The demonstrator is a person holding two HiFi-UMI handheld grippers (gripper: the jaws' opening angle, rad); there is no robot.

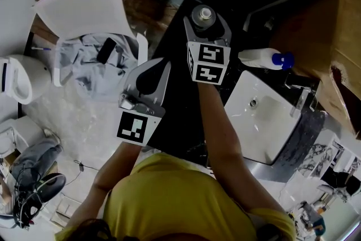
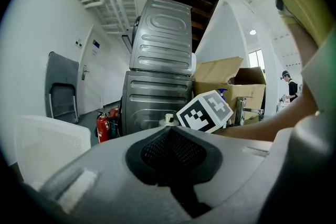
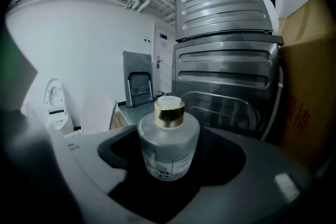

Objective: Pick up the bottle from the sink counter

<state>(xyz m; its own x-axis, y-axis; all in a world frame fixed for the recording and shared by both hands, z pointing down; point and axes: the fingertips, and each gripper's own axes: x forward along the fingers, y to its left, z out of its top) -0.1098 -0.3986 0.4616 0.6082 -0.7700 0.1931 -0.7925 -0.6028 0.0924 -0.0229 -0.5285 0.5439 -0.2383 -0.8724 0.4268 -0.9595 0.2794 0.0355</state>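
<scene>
Your right hand-held gripper (image 1: 207, 24) had its jaws pressed against both sides of the frosted bottle (image 3: 168, 144), gold collar up, at the far end of the dark counter (image 1: 174, 118). Your left hand-held gripper (image 1: 162, 65) hung alongside, jaws together, holding nothing.

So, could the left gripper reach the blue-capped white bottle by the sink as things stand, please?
Probably not directly: the right gripper, holding the frosted bottle, and its forearm lie between the left gripper and the white bottle.

frosted glass bottle (image 3: 168, 150) with shiny gold cap (image 3: 169, 114); glossy black counter (image 1: 179, 115).
</scene>
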